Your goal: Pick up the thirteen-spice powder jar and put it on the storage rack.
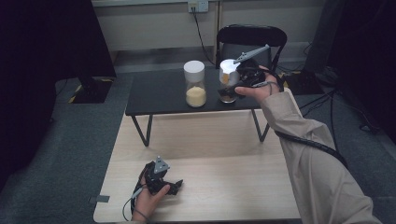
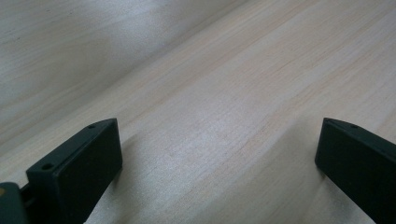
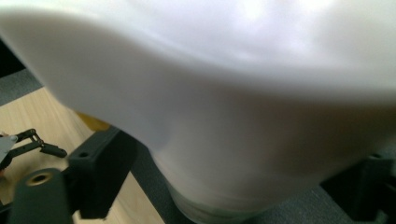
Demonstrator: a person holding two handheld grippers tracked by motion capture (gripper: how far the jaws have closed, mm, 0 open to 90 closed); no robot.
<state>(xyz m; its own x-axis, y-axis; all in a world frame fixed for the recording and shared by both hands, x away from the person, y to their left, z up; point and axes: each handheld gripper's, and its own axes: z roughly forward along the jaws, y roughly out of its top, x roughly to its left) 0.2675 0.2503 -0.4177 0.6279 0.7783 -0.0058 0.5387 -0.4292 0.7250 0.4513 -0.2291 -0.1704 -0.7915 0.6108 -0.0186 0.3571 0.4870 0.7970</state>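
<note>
White-lidded jar (image 1: 227,74) in right gripper (image 1: 233,86)

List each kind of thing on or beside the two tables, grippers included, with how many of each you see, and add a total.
Jars with white lids: 2, one standing on the black table, one held tilted in the right gripper
Tables: 2, the black table and the wooden table
Chairs: 1
Grippers: 2, the left gripper and the right gripper
Total: 7
</note>
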